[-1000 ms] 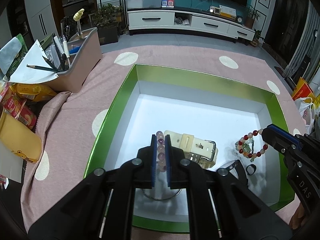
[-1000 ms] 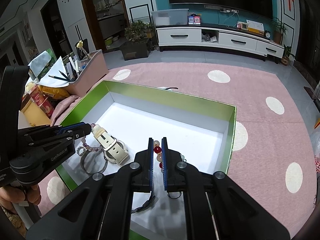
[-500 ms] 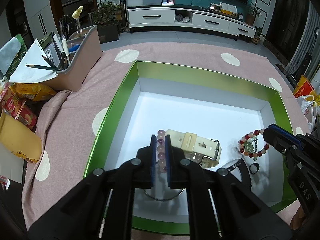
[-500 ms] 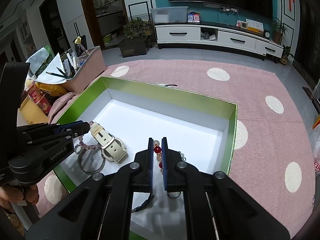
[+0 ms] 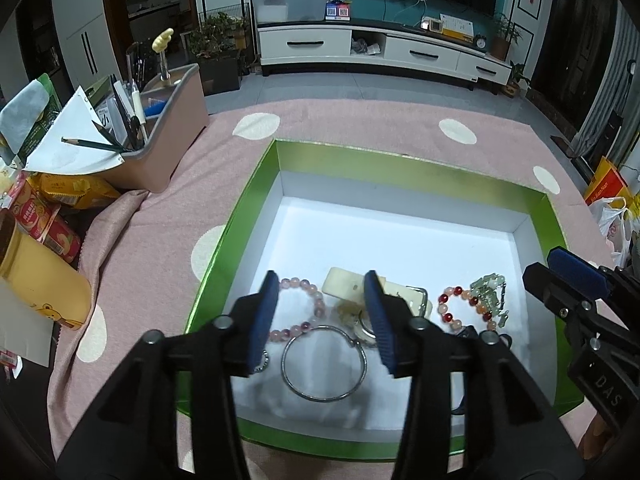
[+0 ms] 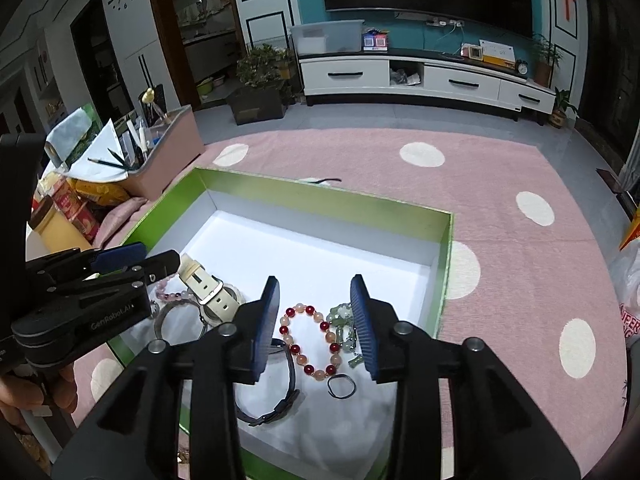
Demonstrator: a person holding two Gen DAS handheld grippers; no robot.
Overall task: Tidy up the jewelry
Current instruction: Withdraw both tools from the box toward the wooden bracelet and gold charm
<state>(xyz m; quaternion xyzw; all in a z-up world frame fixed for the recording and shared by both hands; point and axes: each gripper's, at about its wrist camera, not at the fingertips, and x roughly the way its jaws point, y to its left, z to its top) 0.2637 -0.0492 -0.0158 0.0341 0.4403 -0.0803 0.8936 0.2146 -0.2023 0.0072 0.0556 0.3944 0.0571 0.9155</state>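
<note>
A second ago both tools were pinched on bead strands; now the left gripper [image 5: 322, 312] and the right gripper [image 6: 314, 318] are opening, pads clear of everything. The pink bead bracelet [image 5: 298, 312] lies flat in the green box [image 5: 248, 216], near its left wall, just beside the cream watch [image 5: 372, 290], whose strap runs toward the box's near right. The red bead bracelet [image 6: 310, 340] lies flat by the right wall, its loop slightly longer front to back.

right tongs [image 6: 314, 320]: opening, red bead bracelet [image 6: 310, 342] lying loose between them
box [image 6: 320, 196]: green, mid-frame
left tongs [image 6: 136, 260]: left edge, over cream watch [image 6: 210, 294]
</note>
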